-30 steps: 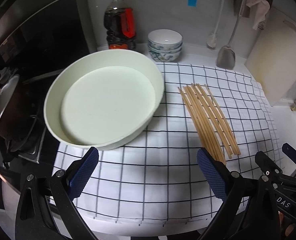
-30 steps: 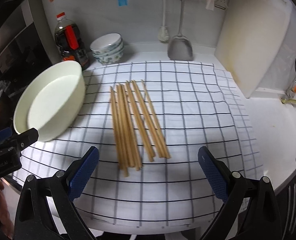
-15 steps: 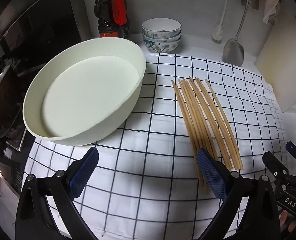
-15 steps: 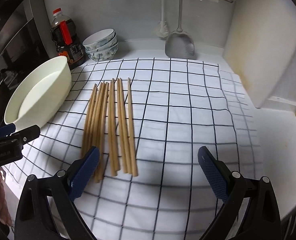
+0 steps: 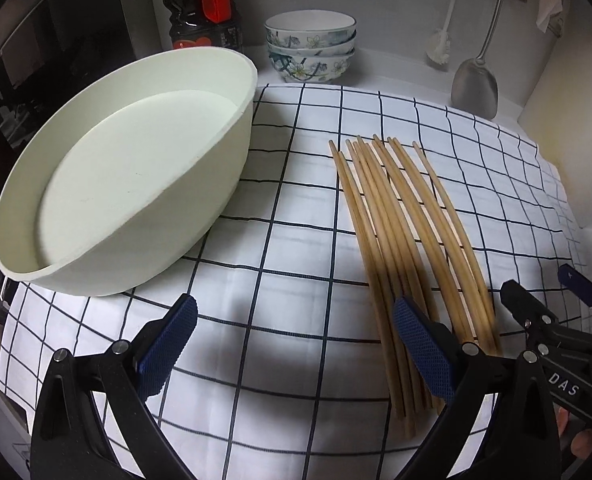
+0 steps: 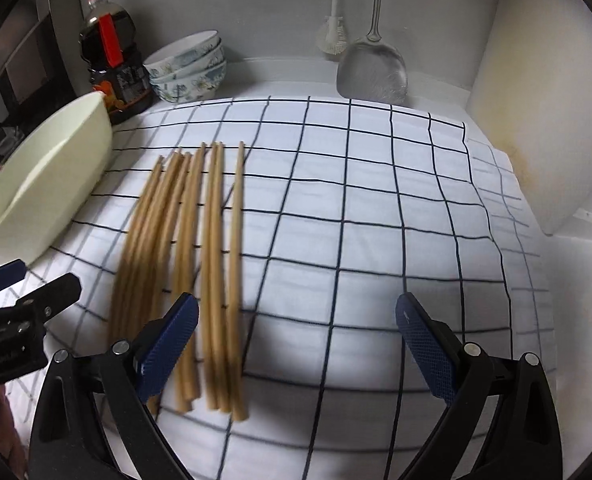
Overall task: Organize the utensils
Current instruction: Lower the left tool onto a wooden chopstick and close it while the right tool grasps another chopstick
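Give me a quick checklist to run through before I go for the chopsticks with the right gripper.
1. Right gripper open and empty: ok.
2. Left gripper open and empty: ok.
3. Chopsticks between the right fingers: not ok, most lie left of the gap; shift left.
4. Chopsticks flat on the checked cloth, roughly parallel: ok.
5. Cream dish empty, upright: ok.
6. Exact chopstick count: cannot tell, some overlap and blur.

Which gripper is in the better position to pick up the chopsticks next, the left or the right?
Probably the right gripper: it is open, with the rightmost chopsticks lying between its fingers. The left gripper is open over bare cloth, beside the bundle.
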